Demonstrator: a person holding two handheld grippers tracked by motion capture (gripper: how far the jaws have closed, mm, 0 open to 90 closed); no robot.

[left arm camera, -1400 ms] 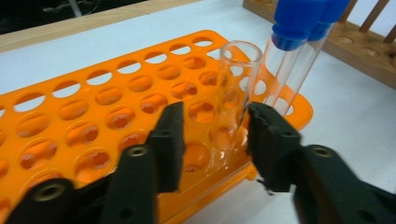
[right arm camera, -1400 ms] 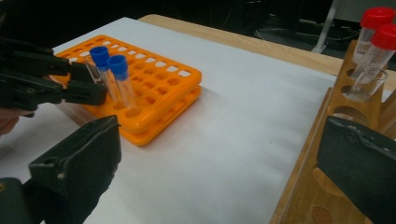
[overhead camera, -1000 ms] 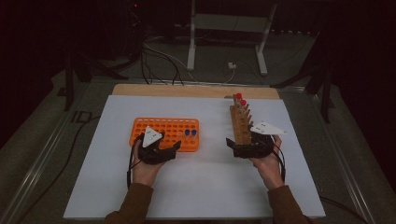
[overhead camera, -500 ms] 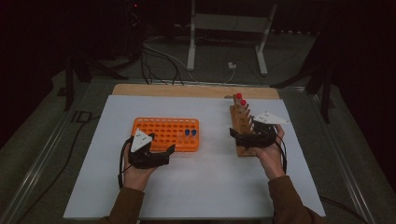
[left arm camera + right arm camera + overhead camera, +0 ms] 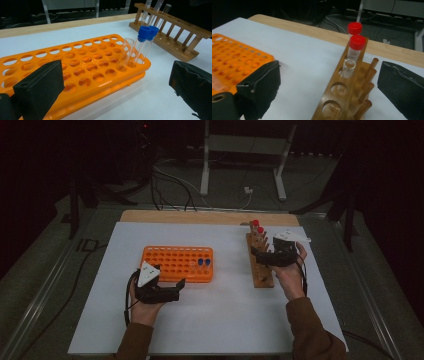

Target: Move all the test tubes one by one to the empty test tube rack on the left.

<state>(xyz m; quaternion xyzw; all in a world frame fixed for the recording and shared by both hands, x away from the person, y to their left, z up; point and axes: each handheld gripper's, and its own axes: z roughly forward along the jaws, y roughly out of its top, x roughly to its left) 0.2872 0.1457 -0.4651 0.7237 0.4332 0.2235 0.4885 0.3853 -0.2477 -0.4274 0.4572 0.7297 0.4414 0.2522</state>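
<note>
- Our left gripper (image 5: 172, 287) is wide open and holds nothing. It sits at 7 o'clock of the orange rack (image 5: 177, 263).
- In this rack, two blue tubes (image 5: 146, 41) and a bare tube (image 5: 126, 53) lean; we think a careless push could tip them.
- Our right gripper (image 5: 260, 256), also open and empty, is at the wooden rack (image 5: 261, 270). The red tubes (image 5: 355, 46) stand at 12 o'clock; a wide jaw may knock the uncapped tube (image 5: 348, 67).

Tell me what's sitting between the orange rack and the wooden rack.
Nothing: in the high view only bare white table separates the orange rack from the wooden rack.
</note>
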